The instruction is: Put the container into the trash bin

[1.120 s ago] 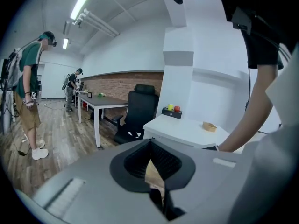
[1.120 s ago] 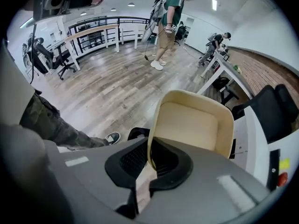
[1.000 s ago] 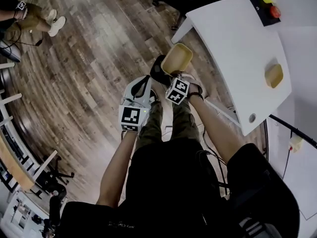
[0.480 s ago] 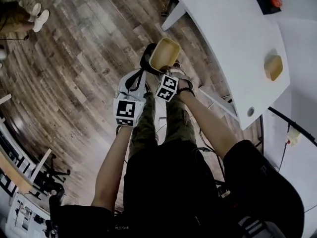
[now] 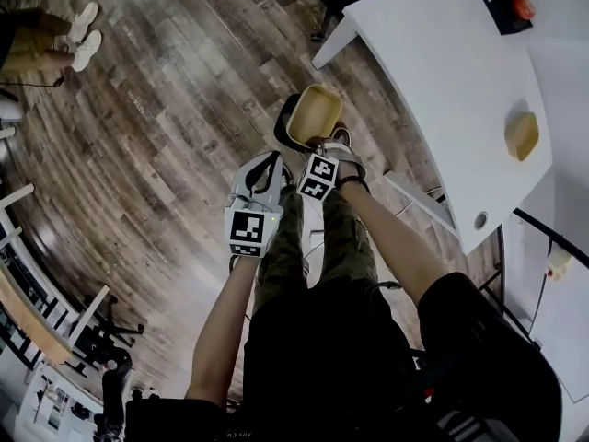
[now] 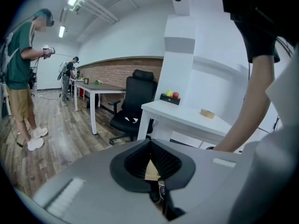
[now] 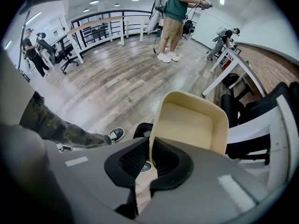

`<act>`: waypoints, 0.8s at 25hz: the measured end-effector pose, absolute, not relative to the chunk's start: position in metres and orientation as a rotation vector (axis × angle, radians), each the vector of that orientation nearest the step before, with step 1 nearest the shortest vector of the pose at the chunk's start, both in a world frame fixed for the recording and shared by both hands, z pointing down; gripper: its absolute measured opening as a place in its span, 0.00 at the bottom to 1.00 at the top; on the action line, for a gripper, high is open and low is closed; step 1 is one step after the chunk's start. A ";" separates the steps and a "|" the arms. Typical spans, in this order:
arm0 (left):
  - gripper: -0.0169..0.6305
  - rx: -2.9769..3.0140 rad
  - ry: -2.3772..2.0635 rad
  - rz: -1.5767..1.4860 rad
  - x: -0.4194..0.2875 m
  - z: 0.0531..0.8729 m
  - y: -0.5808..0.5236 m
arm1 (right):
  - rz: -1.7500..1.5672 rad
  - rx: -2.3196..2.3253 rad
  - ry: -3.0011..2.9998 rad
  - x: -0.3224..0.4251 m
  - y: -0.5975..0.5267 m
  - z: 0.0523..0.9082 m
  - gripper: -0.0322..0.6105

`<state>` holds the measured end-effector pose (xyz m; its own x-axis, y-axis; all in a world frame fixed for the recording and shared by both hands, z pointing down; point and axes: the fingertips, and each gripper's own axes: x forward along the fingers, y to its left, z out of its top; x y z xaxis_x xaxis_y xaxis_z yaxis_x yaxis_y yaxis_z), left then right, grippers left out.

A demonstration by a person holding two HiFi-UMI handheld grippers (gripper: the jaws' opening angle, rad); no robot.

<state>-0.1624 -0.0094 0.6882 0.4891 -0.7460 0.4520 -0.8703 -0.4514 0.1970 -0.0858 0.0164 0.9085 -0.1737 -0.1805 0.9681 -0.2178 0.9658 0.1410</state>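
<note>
Both grippers are coming down compared with a second ago. The beige container (image 5: pixel 315 113) is riding down with them and is now hanging lower, over the black bin (image 5: pixel 285 132) on the wood floor (image 5: pixel 166 155).

The right gripper (image 7: pixel 150 158) is pinching the container by one thin side wall, with the open tray leaning away from the jaws. The left gripper (image 6: pixel 150 147) is hanging just beside it, jaws pressed together at the tips and carrying nothing I can name. A pale sliver is showing past them, and I can't tell what it is.

Risks I'm flagging:
- The grip is sitting on one thin wall only, so the container is likely to swing or slip if the pads let go unevenly.
- In the head view the container is only partly overlapping the bin mouth and is sticking out toward the white table (image 5: pixel 442 81). Releasing here is probably tipping it off the bin's rim onto the floor or my shoe (image 5: pixel 348 145).
- The left gripper is crowding the bin and could be knocking it aside.

Against the earlier frame:
- The grip point is looking the same.
- The left gripper is staying beside the right.
- The small beige piece (image 5: pixel 522 134) is still lying on the table.
- The bystander's shoes (image 5: pixel 85 37) are sitting a bit higher in the view.
</note>
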 end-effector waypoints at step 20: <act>0.02 2.347 -1.325 0.405 -0.172 0.681 -0.014 | 0.069 0.293 -1.752 -0.088 0.030 0.921 0.11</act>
